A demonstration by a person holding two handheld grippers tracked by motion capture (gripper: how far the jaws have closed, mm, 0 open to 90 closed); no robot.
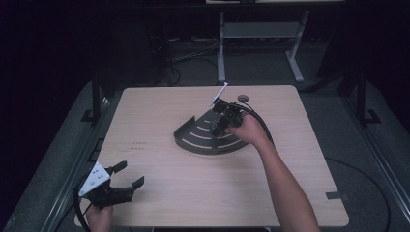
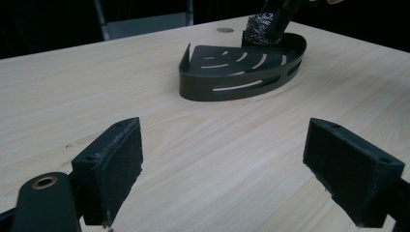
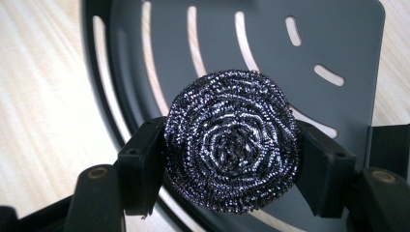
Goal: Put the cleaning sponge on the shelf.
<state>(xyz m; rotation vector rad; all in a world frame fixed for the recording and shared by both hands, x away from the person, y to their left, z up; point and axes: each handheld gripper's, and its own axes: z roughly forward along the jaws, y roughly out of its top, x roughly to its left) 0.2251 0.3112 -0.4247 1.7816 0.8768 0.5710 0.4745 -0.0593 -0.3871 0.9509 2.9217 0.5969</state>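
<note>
Your right gripper (image 3: 231,159) has its jaws pressed against both sides of a round, dark steel-wire scouring pad (image 3: 232,140), coiled in glinting spirals, held over the slotted dark metal corner tray (image 1: 193,137). Your left gripper (image 2: 237,169) sits wide apart and empty above the pale wooden table (image 1: 169,188).

One wooden table (image 1: 159,145) is seen from above. On it, one dark quarter-round slotted tray (image 1: 193,137) is counted, and one round steel-wool scourer (image 3: 232,140) is counted above that tray. Two handheld grippers are counted: a left gripper (image 1: 129,175) near the table's near left corner and a right gripper (image 1: 217,126) over the tray. Two hands are counted, one on each gripper. One small round disc (image 1: 243,98) is seen at the table's far edge. One white stick-like piece (image 1: 219,93) is seen beside it.
</note>
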